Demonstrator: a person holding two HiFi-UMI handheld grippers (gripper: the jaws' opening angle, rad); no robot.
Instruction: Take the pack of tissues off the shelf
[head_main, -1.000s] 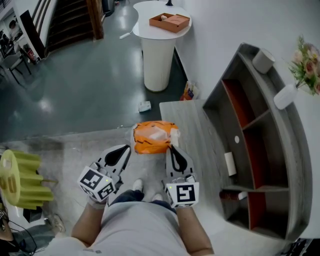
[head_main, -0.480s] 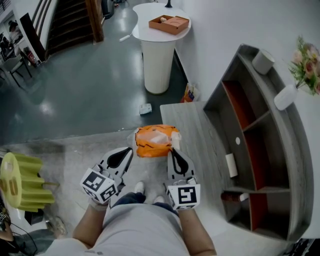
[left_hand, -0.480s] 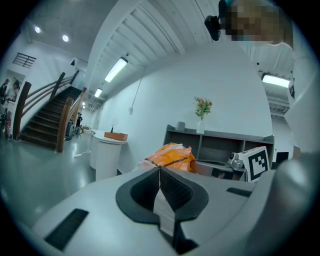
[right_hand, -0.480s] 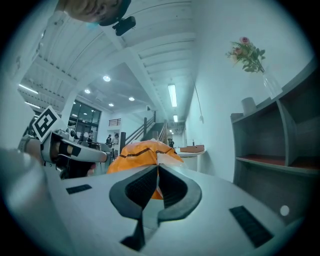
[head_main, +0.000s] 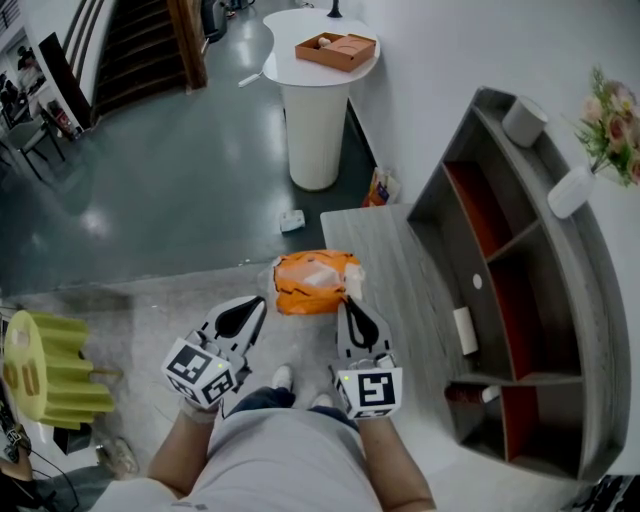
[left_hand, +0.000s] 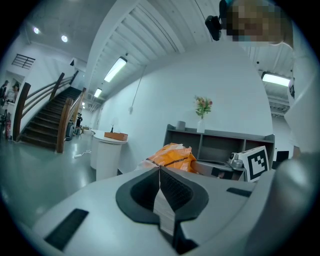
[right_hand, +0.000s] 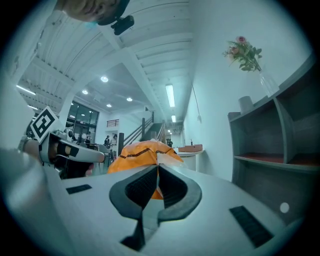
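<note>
Placement: pack of tissues (head_main: 312, 282), orange, at the near left corner of the grey bench (head_main: 400, 260), seemingly overhanging its edge, well apart from the shelf (head_main: 560, 300) on the right. Judged from that: off the shelf already, only a tidy finish left.

Both tools shut: left gripper (head_main: 256, 302) with jaws pressed together on nothing; right gripper (head_main: 346, 302) likewise together and empty, tip just beside the pack, contact impossible to tell.

To finish well: keep both tips from nudging the soft wrapper further over the edge; if regripping, spread the jaws first and take the pack across its middle, not by a loose fold.

Bench top in pale grey woodgrain, bare apart from the pack. Shelf grey with red inner panels, a small white box (head_main: 460, 329) in one compartment, a white vase (head_main: 572, 192) with flowers and a grey cup (head_main: 525, 120) on top. Beyond, glossy dark floor (head_main: 150, 180), a round white bench (head_main: 318, 110) bearing a brown tray (head_main: 337, 47), stairs (head_main: 130, 40) at far left.
</note>
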